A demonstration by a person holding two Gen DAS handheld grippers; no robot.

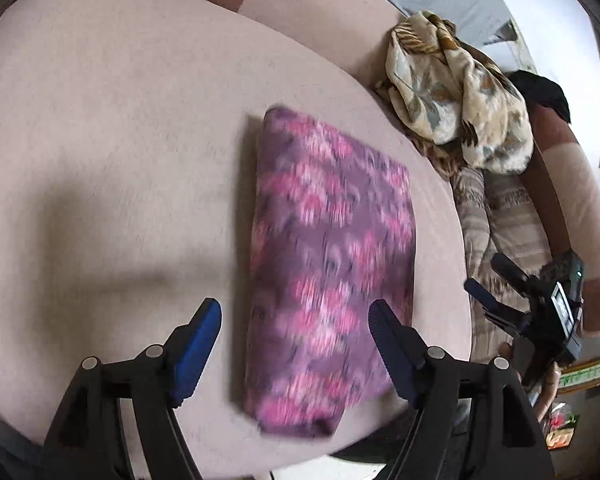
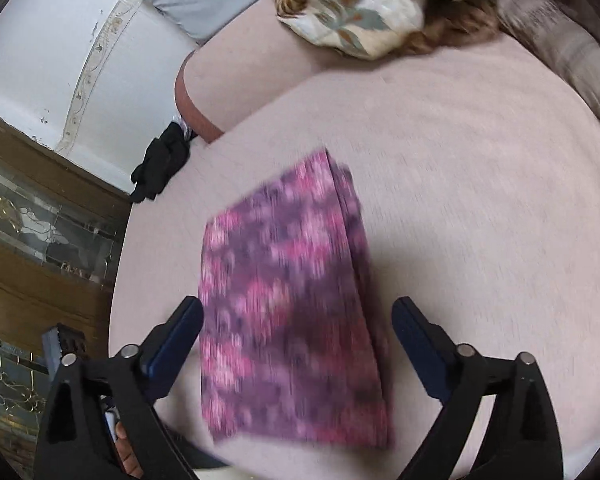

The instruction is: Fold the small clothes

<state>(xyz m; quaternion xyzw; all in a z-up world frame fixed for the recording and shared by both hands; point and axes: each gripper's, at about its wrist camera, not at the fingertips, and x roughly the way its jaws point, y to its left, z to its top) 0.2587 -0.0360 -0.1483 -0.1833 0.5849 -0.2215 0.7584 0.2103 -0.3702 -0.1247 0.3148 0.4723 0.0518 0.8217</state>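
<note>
1. Two grippers hang over one pale pink bed (image 1: 100,120), a broad, flat, matte fabric surface that fills most of both views.
2. Behind it runs a curved headboard (image 1: 580,184) in pink and brown bands, with a white wall (image 2: 40,40) and a wooden, glass-panelled cabinet (image 2: 28,220) off to the side.
3. Against the back edge lies a crumpled heap of cream floral fabric (image 1: 456,100), soft and bunched; a small black cloth (image 2: 162,164) sits at the bed's far corner.
4. Near the middle of the bed lies the cloth (image 1: 332,264), folded into a neat flat rectangle, purple with a pink pattern; layered edges show along its right side in the right wrist view. Both views are blurred, so the print cannot be made out finely.
5. Left gripper (image 1: 296,344): jaws spread wide, blue-padded fingers (image 1: 198,344) clear of the cloth, one to its left and one above its near right part; nothing is gripped.
6. Right gripper (image 2: 296,344): jaws equally wide apart, fingers (image 2: 176,336) straddling the near end of the cloth without holding it; touching cannot be judged through the blur. In the left wrist view it appears off the bed's right edge.
</note>
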